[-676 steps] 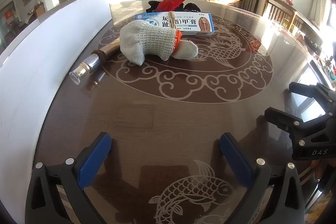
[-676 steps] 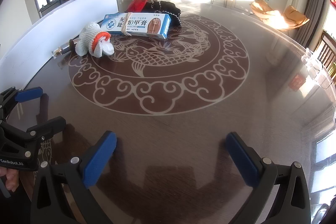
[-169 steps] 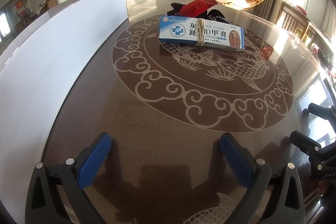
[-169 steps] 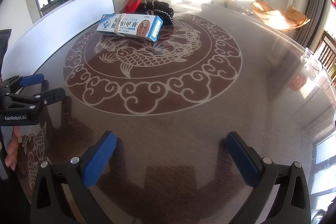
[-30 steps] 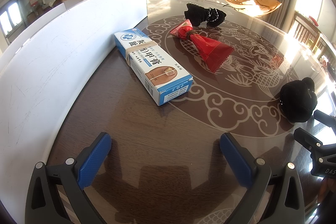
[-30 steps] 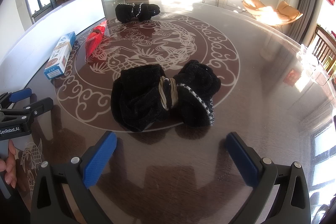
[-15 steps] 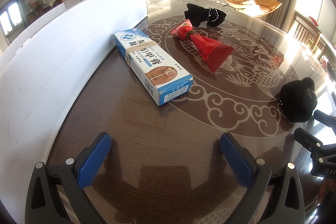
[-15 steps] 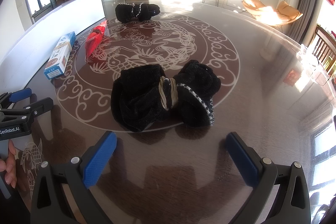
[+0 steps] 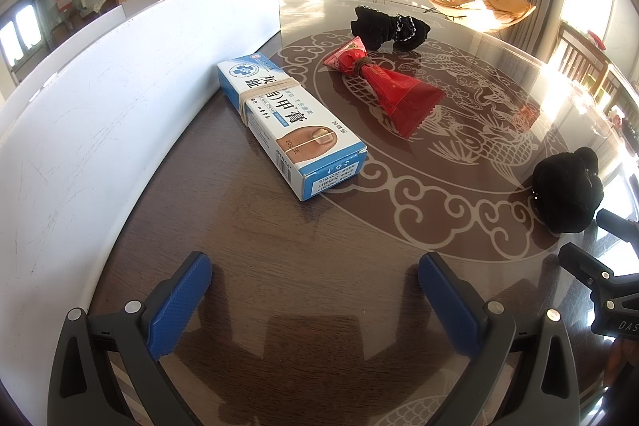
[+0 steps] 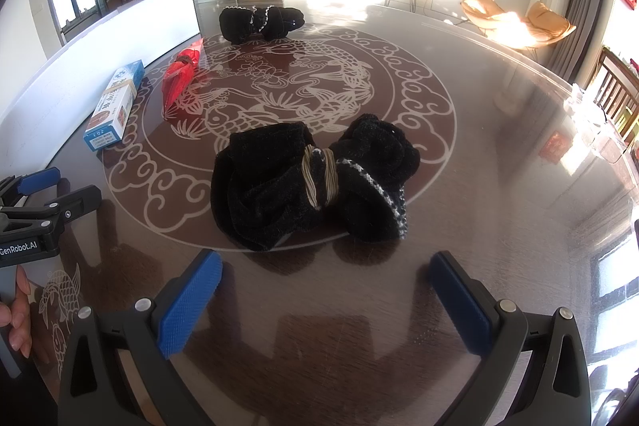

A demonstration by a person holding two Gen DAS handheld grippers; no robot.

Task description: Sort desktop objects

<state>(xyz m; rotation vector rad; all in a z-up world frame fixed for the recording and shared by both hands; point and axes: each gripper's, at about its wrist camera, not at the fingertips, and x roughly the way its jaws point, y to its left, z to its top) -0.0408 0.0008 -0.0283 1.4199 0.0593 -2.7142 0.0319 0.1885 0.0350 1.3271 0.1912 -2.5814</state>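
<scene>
A blue-and-white cream box (image 9: 289,122) bound with a rubber band lies by the white board, ahead of my open left gripper (image 9: 315,290). Beyond it rest a red wrapped packet (image 9: 385,86) and a far black cloth bundle (image 9: 389,28). A second black bundle (image 10: 311,178), tied with tan string, lies just in front of my open right gripper (image 10: 325,290); in the left wrist view that near black bundle (image 9: 567,192) sits at the right. The box (image 10: 114,104), red packet (image 10: 179,78) and far bundle (image 10: 259,20) line the left side in the right wrist view. Both grippers hold nothing.
A tall white board (image 9: 100,98) curves along the table's left edge. The dark round table (image 10: 499,154) has a fish pattern under glass. The left gripper (image 10: 48,204) and a hand show at the right wrist view's left edge. Chairs stand beyond the table's right rim.
Nothing has moved in the last second. Compared with 5.6 s ago, the box now lies by the board, and the red packet and two black bundles are spread apart.
</scene>
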